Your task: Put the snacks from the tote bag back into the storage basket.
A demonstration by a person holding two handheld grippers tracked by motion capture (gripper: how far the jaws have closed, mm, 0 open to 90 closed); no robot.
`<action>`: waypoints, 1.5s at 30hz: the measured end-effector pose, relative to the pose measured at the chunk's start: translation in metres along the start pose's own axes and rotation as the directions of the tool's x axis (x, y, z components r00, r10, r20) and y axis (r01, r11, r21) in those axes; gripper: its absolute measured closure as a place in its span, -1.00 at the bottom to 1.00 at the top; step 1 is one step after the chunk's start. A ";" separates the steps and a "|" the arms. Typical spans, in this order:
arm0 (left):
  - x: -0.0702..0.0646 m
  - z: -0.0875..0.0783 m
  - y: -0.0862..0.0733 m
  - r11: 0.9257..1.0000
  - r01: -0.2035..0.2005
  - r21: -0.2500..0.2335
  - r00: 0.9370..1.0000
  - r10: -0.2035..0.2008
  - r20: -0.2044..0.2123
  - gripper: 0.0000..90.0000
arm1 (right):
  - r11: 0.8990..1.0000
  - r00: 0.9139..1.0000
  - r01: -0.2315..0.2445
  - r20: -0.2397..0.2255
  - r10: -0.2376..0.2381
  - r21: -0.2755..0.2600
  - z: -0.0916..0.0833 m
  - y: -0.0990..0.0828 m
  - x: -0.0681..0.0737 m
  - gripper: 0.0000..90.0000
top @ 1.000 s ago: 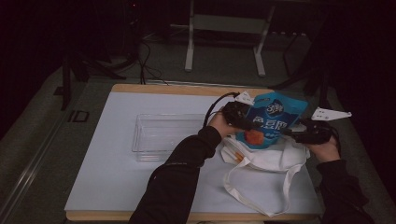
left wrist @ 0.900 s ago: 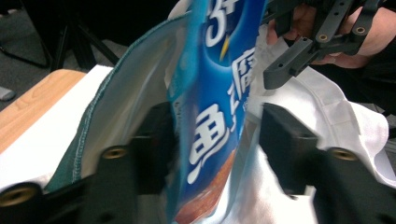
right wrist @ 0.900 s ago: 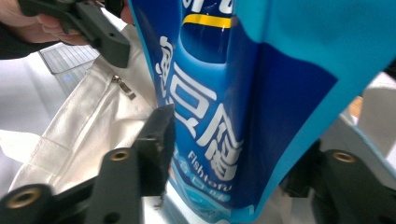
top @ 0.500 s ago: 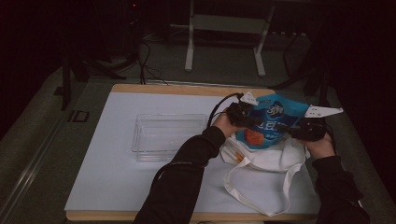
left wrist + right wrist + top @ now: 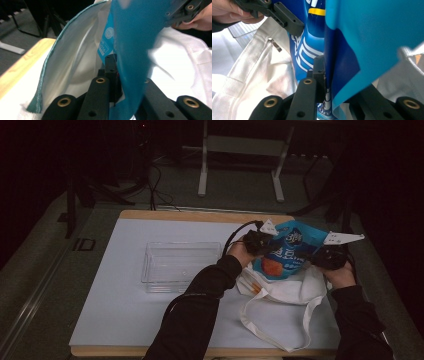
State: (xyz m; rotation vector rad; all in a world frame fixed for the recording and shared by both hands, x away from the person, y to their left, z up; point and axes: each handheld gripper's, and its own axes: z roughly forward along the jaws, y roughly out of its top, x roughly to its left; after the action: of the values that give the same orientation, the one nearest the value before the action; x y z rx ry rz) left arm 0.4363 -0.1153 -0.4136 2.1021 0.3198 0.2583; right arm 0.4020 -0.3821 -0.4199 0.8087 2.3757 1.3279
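Blue snack bag (image 5: 292, 251) held up over the white tote bag (image 5: 285, 287), at about 3 o'clock on the table (image 5: 120, 315). Left claw (image 5: 261, 242) pinches the bag's left edge, right claw (image 5: 327, 256) its right edge; both claws have just been closing and now clamp on the bag film, jaws nearly together. The left gripper view shows the film squeezed between the jaws, as does the right gripper view. Clear plastic tray (image 5: 181, 265) sits at table centre, 9 o'clock of the bag, well apart.
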 end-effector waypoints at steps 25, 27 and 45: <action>-0.010 -0.049 0.041 0.995 -0.051 -0.081 0.998 0.054 0.027 1.00 | 0.994 0.997 0.070 -0.018 -0.072 -0.082 -0.041 0.046 0.017 0.92; -0.011 -0.054 0.044 0.995 -0.055 -0.079 0.998 0.057 0.028 1.00 | 0.993 0.997 0.076 -0.023 -0.078 -0.087 -0.044 0.050 0.019 0.93; -0.014 -0.107 0.057 0.992 -0.072 -0.102 0.997 0.076 0.033 1.00 | 0.982 0.987 0.132 -0.079 -0.143 -0.132 -0.050 0.089 0.040 0.96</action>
State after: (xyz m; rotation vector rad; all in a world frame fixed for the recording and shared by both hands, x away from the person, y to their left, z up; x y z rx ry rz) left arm 0.3973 -0.0630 -0.3101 2.0194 0.2030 0.2741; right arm 0.3736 -0.3554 -0.3173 0.5502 2.3376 1.4673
